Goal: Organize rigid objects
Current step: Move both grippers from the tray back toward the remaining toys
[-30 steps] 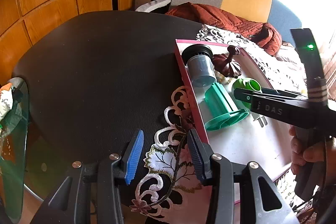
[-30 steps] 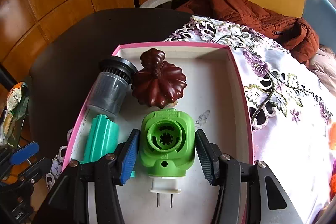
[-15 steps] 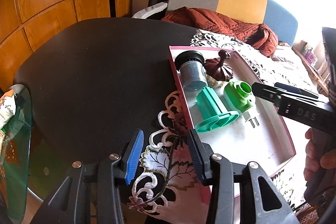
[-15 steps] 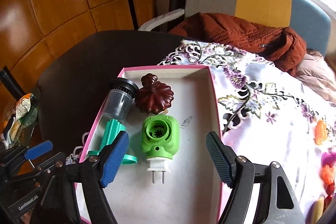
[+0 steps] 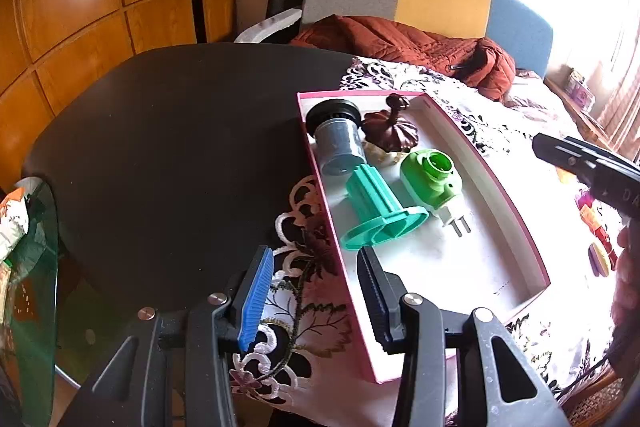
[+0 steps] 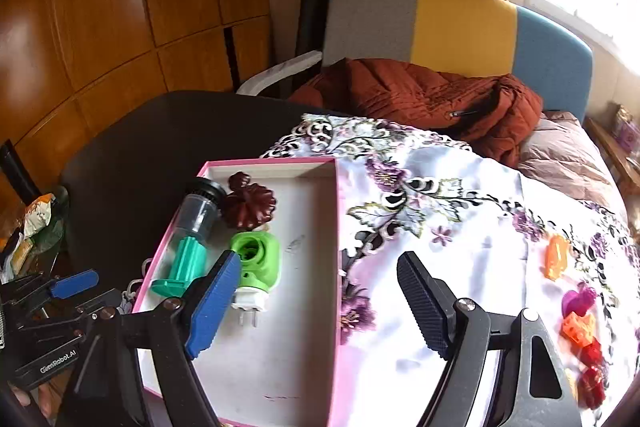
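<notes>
A pink-rimmed box (image 6: pixel 272 169) lies on the flowered cloth. In it are a grey cylinder with a black cap (image 6: pixel 198 211), a brown pumpkin-shaped piece (image 6: pixel 248 205), a teal spool (image 6: pixel 186 263) and a green plug-in unit (image 6: pixel 256 259) lying free with its white prongs toward me. My right gripper (image 6: pixel 320 303) hangs above the box's right wall, jaws opening, nothing between them. My left gripper (image 5: pixel 314 295) stands open over the box's near left wall (image 5: pixel 352 307), pads clear of it. The same green unit (image 5: pixel 430 179) and spool (image 5: pixel 376 207) show in the left wrist view.
Small orange (image 6: pixel 556 259), magenta (image 6: pixel 578 301) and red (image 6: pixel 592 383) pieces lie on the cloth (image 6: pixel 460 227) at the right. The black round table (image 5: pixel 160 147) stretches left. A glass side table (image 5: pixel 32 267) stands beyond it. A rust jacket (image 6: pixel 420 99) lies on the chair behind.
My right gripper opened off the green plug-in unit, which now lies free in the box. The gripper rose and drew back to the right. The left gripper hardly moved.
</notes>
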Available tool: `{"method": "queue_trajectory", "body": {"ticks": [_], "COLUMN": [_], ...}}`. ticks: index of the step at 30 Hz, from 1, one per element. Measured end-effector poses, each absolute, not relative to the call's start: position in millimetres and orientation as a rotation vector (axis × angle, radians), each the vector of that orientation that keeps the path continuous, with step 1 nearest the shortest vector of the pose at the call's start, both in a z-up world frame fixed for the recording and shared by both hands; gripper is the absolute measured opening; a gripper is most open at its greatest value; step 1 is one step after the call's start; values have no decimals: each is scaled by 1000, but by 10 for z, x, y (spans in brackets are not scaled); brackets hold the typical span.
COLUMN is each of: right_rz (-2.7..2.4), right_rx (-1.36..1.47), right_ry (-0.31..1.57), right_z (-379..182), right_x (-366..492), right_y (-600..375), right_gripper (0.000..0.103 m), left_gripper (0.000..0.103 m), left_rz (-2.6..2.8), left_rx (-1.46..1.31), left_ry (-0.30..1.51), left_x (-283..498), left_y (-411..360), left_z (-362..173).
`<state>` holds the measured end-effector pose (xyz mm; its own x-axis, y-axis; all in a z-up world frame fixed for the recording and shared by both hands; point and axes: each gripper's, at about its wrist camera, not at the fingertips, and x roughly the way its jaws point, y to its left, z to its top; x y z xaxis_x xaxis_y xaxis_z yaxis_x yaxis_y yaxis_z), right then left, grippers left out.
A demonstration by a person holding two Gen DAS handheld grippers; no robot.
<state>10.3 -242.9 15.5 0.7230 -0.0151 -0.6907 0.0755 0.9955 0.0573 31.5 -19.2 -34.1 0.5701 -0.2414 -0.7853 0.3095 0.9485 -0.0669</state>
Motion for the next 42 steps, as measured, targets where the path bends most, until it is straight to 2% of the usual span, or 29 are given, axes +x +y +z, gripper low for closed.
{"method": "queue_trajectory", "body": {"ticks": [13,21,25,42], "right_rz": [-361,-845,-987,-952], "right_rx": [143,376,596,792], "right_ry": [725,593,545,537], "right_z": [253,204,54,-105], "right_x": [-503,-1278,-1645,-1821], "right_y": [-3652,-4937,-5339,-5468], "right_gripper": [82,83,84,87], "left_gripper": [44,44,44,44], "left_rz": [-408,-512,-598,-856], "left_rx": [143,161,207,333], "left_ry": [881,880,839,905], "left_x": [232,204,125,144], "left_y": [-479,-799,-1113,-2916], "left_z": [-268,-198,-125,-140]}}
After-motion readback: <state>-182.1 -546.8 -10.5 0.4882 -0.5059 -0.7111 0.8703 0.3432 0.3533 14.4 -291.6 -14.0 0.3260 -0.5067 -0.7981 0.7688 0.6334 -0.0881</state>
